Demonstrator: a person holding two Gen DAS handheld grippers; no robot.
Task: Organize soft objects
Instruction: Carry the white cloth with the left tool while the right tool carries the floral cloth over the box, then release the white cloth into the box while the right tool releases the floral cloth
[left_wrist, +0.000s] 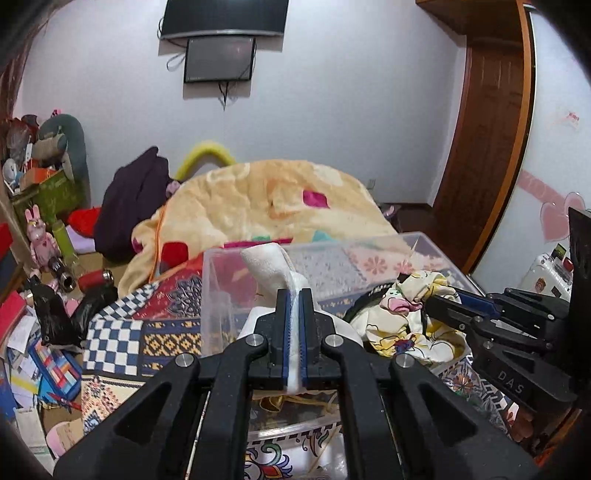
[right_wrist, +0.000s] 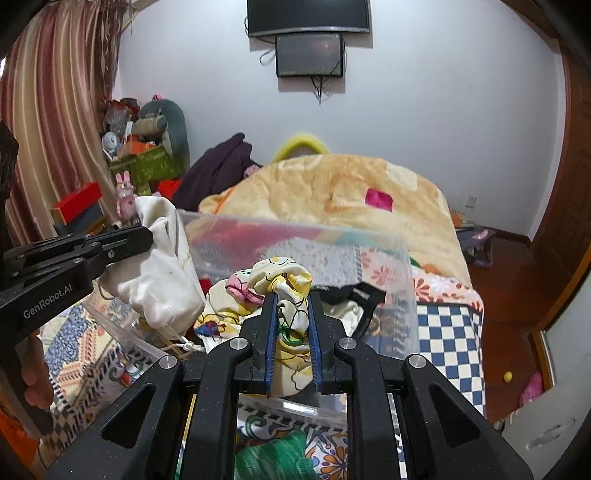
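Observation:
My left gripper (left_wrist: 294, 295) is shut on a white cloth bag (left_wrist: 271, 262) and holds it over the near left corner of a clear plastic box (left_wrist: 221, 291). From the right wrist view the bag (right_wrist: 159, 273) hangs at the box's left rim (right_wrist: 295, 227), with the left gripper (right_wrist: 147, 236) beside it. My right gripper (right_wrist: 290, 295) is shut on a cream printed cloth (right_wrist: 284, 280) that bunches above the jaws and trails into the box. In the left wrist view that cloth (left_wrist: 413, 295) and the right gripper (left_wrist: 432, 299) sit at the right. A black garment (right_wrist: 354, 295) lies in the box.
The box stands on a patterned bedspread (left_wrist: 118, 339). A peach blanket (left_wrist: 266, 199) is heaped behind it, with a dark purple garment (left_wrist: 133, 199) at its left. Clutter, toys and boxes (left_wrist: 44, 236) fill the left side. A wooden door (left_wrist: 491, 129) is at the right.

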